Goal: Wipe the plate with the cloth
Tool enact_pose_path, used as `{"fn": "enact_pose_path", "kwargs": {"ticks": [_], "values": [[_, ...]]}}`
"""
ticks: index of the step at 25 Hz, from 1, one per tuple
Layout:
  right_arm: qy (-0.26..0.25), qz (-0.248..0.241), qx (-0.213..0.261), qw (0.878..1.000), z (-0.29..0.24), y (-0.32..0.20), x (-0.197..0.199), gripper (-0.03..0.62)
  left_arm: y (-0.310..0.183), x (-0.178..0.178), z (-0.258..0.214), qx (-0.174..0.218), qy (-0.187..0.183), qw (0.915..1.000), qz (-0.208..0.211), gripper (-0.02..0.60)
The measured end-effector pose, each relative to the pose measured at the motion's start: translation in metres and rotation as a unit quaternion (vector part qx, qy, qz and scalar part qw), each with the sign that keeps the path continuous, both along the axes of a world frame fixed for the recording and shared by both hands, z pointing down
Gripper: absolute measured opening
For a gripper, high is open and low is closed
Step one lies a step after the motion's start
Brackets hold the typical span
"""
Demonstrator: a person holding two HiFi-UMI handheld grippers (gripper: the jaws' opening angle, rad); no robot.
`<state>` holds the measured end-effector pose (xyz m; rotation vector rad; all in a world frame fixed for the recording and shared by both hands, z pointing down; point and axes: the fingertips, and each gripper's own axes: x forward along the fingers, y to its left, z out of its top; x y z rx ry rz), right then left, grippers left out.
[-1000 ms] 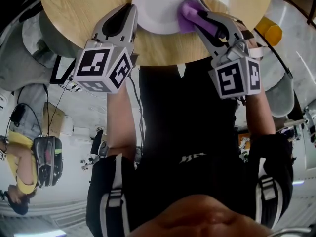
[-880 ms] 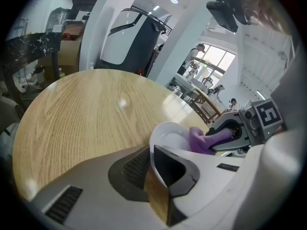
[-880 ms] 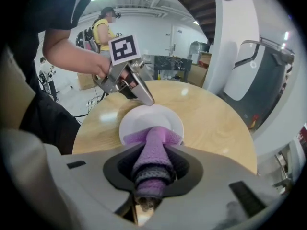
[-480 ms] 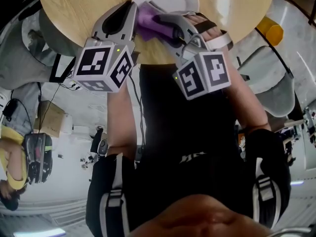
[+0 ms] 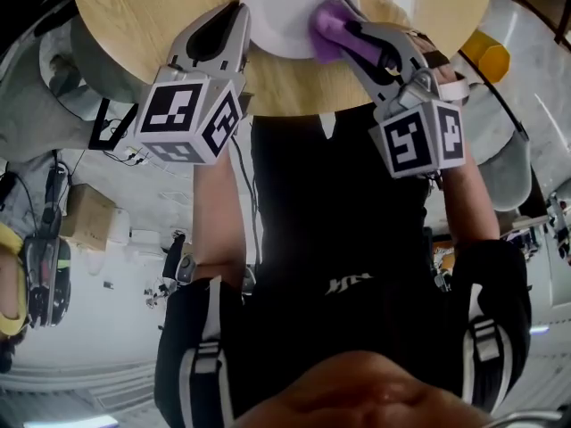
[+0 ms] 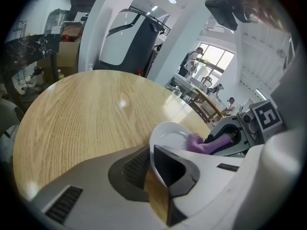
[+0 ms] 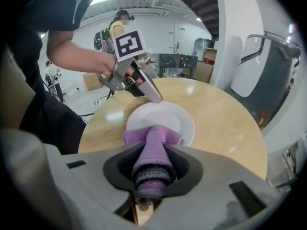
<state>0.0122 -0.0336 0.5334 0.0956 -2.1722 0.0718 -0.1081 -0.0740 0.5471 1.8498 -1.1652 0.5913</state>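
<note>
As the right gripper swings back from the left side of the plate, where half a second ago it was crowded against the left gripper, the purple cloth lands on the plate's right half again, close to where it sat a second ago. That reads as one full back-and-forth stroke across the dish, so the wiping looks well under way rather than just starting. The right tongs are pinched tight on a bunched fold of cloth, whose loose end spreads onto the white surface at the middle of the right gripper view. The left tongs are nearly closed on the plate's near rim and pin it in place, just as they did before; they haven't budged. The plate sits at the top centre of the head view, close to the near edge of the round wooden table, whose edge curves just below it. That is the tight side, and a hard pull toward the body could drag the dish over the lip. There is bare wood at upper left and upper right of the frame, so sideways strokes have plenty of room.
</note>
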Motion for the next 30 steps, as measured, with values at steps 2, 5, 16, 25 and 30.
{"fn": "enact_pose_path", "kwargs": {"ticks": [2, 5, 16, 25, 30], "values": [[0.011, 0.008, 0.003, 1.0, -0.001, -0.003, 0.013, 0.095, -0.001, -0.001, 0.0, 0.001, 0.0, 1.0, -0.001, 0.029], [0.027, 0.019, 0.004, 0.999, -0.002, -0.004, 0.028, 0.095, -0.001, 0.0, 0.0, 0.002, 0.0, 1.0, -0.001, 0.029], [-0.054, -0.019, 0.02, 0.998, -0.002, -0.001, -0.083, 0.094, 0.0, -0.002, 0.0, 0.001, -0.009, 1.0, -0.002, 0.028], [-0.007, 0.004, 0.018, 1.0, 0.002, -0.009, -0.009, 0.095, -0.001, -0.004, 0.001, 0.003, -0.01, 0.9999, -0.001, 0.029], [0.025, 0.033, 0.017, 0.999, -0.002, -0.017, 0.024, 0.095, -0.001, -0.003, 0.002, 0.001, -0.01, 0.9999, -0.001, 0.029]]}}
